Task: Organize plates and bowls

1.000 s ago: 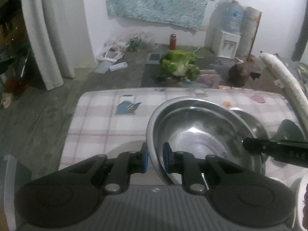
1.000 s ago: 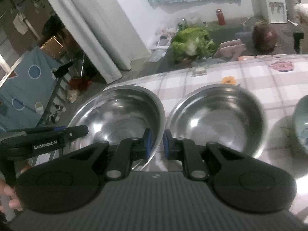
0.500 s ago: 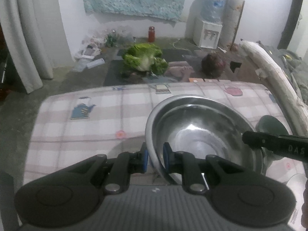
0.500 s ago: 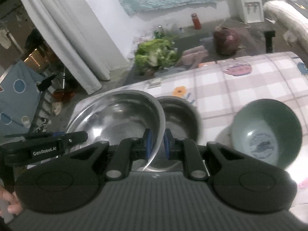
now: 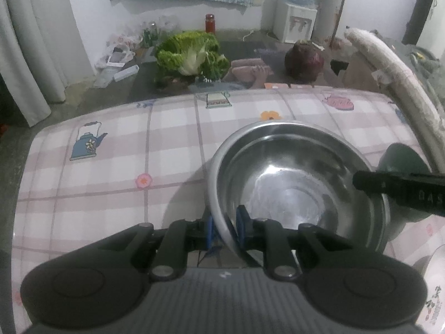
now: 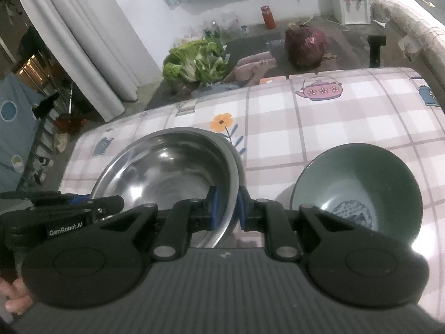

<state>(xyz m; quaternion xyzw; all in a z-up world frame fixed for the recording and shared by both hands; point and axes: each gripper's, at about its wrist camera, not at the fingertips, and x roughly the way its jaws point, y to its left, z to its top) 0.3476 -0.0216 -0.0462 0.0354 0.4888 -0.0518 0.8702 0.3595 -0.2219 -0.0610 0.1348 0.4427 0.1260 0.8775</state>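
Left gripper [image 5: 224, 232] fingers pinch steel bowl [image 5: 297, 192] left rim; right gripper [image 6: 225, 207] fingers pinch its right rim. Bowl has moved over second steel bowl [image 6: 232, 150], now nesting; green bowl [image 6: 358, 192] right of it on desk [image 5: 111, 183].

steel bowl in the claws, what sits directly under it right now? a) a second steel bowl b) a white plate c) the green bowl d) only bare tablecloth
a, because in the right wrist view the rim of a second steel bowl shows just beyond the far edge of the steel bowl that the left claw and the right claw both pinch, while the green bowl stands apart to its right.
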